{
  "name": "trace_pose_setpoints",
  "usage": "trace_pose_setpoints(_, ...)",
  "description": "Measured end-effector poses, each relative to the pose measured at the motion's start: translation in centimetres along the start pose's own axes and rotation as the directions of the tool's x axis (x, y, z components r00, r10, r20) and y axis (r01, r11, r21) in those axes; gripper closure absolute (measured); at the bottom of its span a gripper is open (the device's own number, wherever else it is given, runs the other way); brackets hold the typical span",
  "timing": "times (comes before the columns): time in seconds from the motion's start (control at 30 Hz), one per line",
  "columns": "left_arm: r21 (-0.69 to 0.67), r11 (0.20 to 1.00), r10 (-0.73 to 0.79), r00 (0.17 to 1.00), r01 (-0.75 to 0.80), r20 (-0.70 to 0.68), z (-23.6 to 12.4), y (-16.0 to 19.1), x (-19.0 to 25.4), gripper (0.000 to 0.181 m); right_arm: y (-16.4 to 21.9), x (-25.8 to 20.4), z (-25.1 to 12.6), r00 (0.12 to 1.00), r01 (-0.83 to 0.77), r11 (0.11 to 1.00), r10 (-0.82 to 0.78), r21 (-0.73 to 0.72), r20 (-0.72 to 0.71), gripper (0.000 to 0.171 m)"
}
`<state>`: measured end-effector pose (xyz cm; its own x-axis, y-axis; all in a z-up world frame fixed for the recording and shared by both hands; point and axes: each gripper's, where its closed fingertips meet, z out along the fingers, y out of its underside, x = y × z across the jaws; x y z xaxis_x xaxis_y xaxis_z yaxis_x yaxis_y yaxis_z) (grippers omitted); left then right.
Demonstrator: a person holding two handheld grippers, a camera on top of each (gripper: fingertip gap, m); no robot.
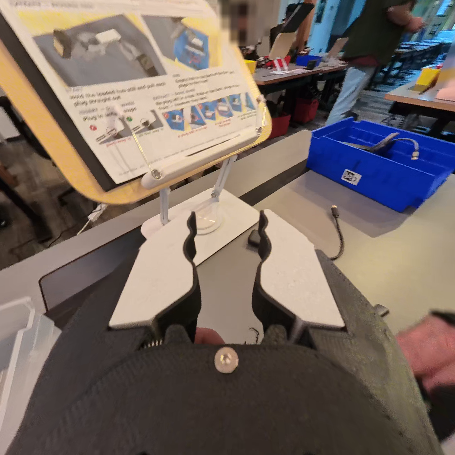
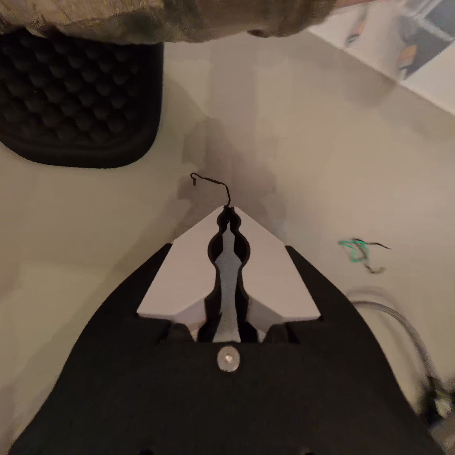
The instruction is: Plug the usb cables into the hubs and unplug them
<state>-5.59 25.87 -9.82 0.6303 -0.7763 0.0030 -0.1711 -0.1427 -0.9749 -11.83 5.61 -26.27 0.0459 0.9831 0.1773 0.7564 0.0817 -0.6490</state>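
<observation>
In the left wrist view my left gripper [image 1: 227, 221] is open with nothing between its fingers, held above the grey table [image 1: 369, 258]. A black USB cable [image 1: 339, 234] lies on the table to its right, plug end free. A grey hub with a braided cable [image 1: 384, 145] lies in the blue bin [image 1: 369, 182]. In the right wrist view my right gripper [image 2: 228, 209] is shut over the pale table [image 2: 320, 160]. A thin black wire tie [image 2: 211, 183] sticks out of its pinched tips and curls up to the left.
A tilted stand with an instruction sheet [image 1: 152, 98] and white base [image 1: 236, 214] stands ahead of the left gripper; a small black object [image 1: 254, 237] lies beside it. A hand [image 1: 428, 349] is at right. Green and black ties [image 2: 357, 253], a grey cable [image 2: 398, 320] and a black textured block [image 2: 73, 98] lie around the right gripper.
</observation>
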Motion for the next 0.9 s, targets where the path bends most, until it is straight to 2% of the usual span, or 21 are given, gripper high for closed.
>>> trace_pose_setpoints(0.1, -0.020, 0.999, 0.033, 0.993, -0.035, -0.110, -0.8, -0.4, 1.1, 0.130, -0.4, 3.5, -4.7, 0.993, 0.073, 0.995, -0.066, 0.072, -0.095, 0.171)
trace_pose_setpoints(0.2, -0.003, 1.000, 0.010, 0.973, -0.011, -0.231, -1.7, -0.7, 2.7, 0.129, 0.5, 9.1, -10.6, 0.930, 0.183, 0.982, -0.157, 0.047, -0.333, 0.171)
trace_pose_setpoints(0.3, -0.019, 0.998, -0.057, 0.915, 0.054, -0.400, -2.4, -0.7, 5.1, 0.125, 0.7, 13.7, -16.8, 0.766, 0.321, 0.947, -0.268, -0.012, -0.584, 0.171)
trace_pose_setpoints(0.4, -0.004, 0.996, -0.083, 0.873, 0.092, -0.480, -2.1, -0.9, 7.4, 0.124, 0.6, 15.6, -20.5, 0.618, 0.388, 0.918, -0.322, -0.078, -0.717, 0.171)
trace_pose_setpoints(0.63, -0.036, 0.985, -0.150, 0.736, 0.168, -0.661, -1.6, -0.9, 13.6, 0.124, 1.2, 16.5, -22.2, 0.356, 0.450, 0.840, -0.481, -0.304, -0.801, 0.171)
trace_pose_setpoints(0.73, -0.040, 0.974, -0.195, 0.734, 0.223, -0.651, -0.4, -0.7, 14.4, 0.133, 0.8, 16.2, -22.2, 0.326, 0.471, 0.827, -0.487, -0.307, -0.811, 0.171)
trace_pose_setpoints(0.77, -0.049, 0.968, -0.217, 0.727, 0.245, -0.652, -0.2, -0.5, 14.6, 0.137, 0.7, 16.0, -22.2, 0.312, 0.476, 0.818, -0.500, -0.322, -0.808, 0.171)
trace_pose_setpoints(0.83, -0.049, 0.959, -0.242, 0.715, 0.280, -0.656, 0.1, -0.4, 14.8, 0.168, 0.6, 15.9, -22.2, 0.294, 0.481, 0.810, -0.509, -0.335, -0.809, 0.171)
trace_pose_setpoints(0.9, -0.055, 0.952, -0.263, 0.716, 0.301, -0.646, 0.4, -0.3, 14.5, 0.180, 0.4, 15.8, -22.6, 0.279, 0.483, 0.809, -0.504, -0.335, -0.817, 0.171)
